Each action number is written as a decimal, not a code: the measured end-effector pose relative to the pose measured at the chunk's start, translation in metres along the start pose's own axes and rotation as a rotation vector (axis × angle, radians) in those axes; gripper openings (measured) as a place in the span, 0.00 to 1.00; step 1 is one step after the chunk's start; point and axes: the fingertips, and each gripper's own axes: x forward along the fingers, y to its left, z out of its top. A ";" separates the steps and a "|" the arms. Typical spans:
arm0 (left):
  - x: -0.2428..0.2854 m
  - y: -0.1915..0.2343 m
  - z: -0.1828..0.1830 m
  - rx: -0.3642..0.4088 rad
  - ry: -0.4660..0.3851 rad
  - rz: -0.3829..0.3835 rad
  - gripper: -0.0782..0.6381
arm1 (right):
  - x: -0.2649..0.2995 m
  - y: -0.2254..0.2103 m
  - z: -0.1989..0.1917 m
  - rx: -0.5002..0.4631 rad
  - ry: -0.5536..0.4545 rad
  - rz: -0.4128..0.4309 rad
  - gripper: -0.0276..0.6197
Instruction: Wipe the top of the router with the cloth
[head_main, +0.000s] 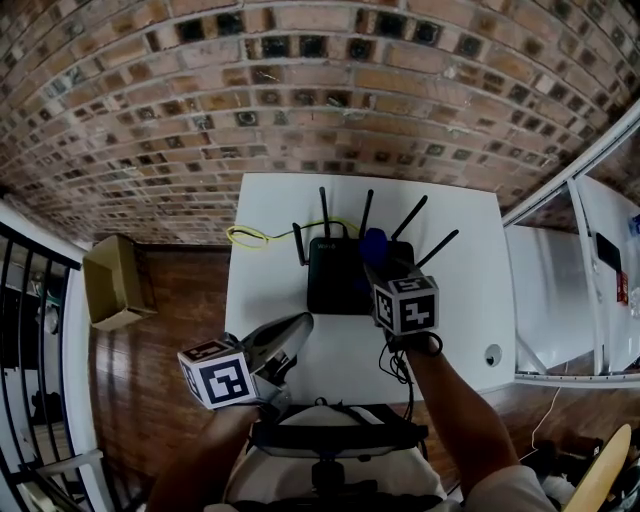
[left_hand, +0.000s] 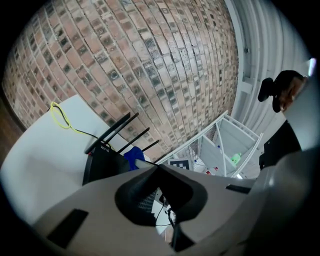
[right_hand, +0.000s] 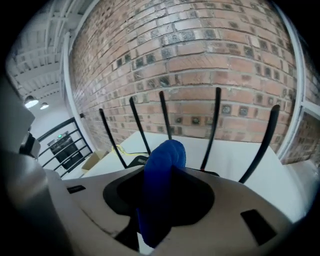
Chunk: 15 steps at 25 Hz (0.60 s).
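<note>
Right gripper (head_main: 377, 264): pinching the blue cloth (head_main: 373, 243). In the right gripper view the jaws are clamped on a folded wad of it (right_hand: 162, 175), and the fold stands up proud of the tips.
Left gripper (head_main: 288, 338): jaws pressed together with nothing between them. It's parked at the near edge of the white table (head_main: 270, 210), out of the play.
Router (head_main: 335, 282): black and flat, mid-table, with its antennas (head_main: 324, 212) fanned along the far edge.
Cloth to router: here's the one that matters. In the head view the cloth hangs at the router's far right corner, about 1 o'clock of its centre. Almost all the bare top lies from the cloth towards 7 o'clock.
Contact: I can't tell whether the cloth is touching the lid; it looks lifted.
Axis: the antenna row runs 9 to 3, and the open top stretches from it back towards 6.
Nearer hand: the right, easily; the left sits well off at 7 o'clock of the router.
Next move, my call: lower the wad and sweep towards 7, staying clear of the antennas.
</note>
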 end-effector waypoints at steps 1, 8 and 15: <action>-0.002 0.001 0.000 -0.001 -0.001 0.001 0.12 | 0.003 0.015 -0.003 -0.007 0.003 0.038 0.28; -0.013 0.005 0.000 -0.003 -0.012 0.012 0.12 | 0.019 0.100 -0.020 -0.079 0.045 0.202 0.28; -0.019 0.009 -0.002 -0.006 -0.015 0.017 0.12 | 0.029 0.137 -0.035 -0.145 0.091 0.247 0.28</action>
